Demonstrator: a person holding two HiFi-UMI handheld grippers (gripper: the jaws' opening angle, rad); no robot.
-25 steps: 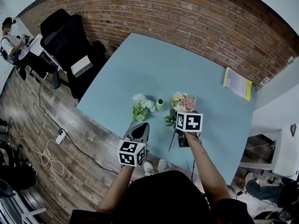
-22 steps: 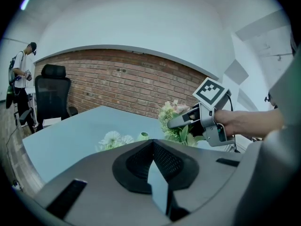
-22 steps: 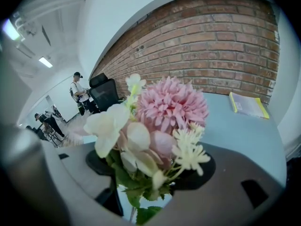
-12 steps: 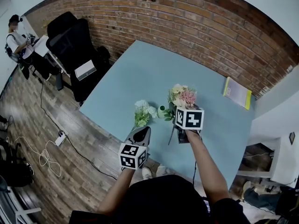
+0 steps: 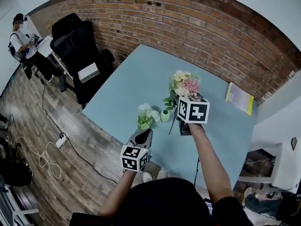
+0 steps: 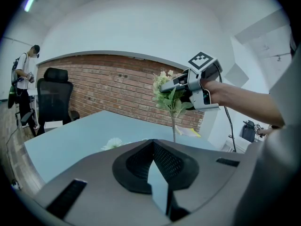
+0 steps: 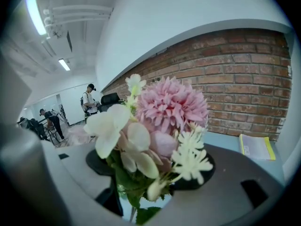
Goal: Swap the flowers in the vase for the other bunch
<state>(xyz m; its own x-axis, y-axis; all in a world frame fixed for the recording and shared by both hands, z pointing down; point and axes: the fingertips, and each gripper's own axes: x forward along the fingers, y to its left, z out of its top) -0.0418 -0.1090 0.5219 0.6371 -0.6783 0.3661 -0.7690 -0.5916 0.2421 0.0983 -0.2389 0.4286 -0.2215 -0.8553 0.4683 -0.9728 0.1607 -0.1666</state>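
My right gripper (image 5: 181,109) is shut on the stems of the pink and cream bunch (image 5: 184,84), held in the air above the blue table (image 5: 141,74). Its thin stem hangs down just right of the small green vase (image 5: 165,116), outside it. In the right gripper view the bunch (image 7: 164,112) fills the space between the jaws of the right gripper (image 7: 141,192). The white bunch (image 5: 146,116) lies on the table left of the vase. My left gripper (image 5: 143,136) is shut and empty near the table's front edge, short of the white bunch (image 6: 112,144).
A yellow booklet (image 5: 240,98) lies at the table's far right corner. A black office chair (image 5: 77,51) stands off the table's left side, with a person (image 5: 19,36) beyond it. A brick wall (image 5: 197,27) runs behind the table.
My right gripper has risen with the pink bunch, which now stands higher above the vase. The left gripper has stayed where it was.
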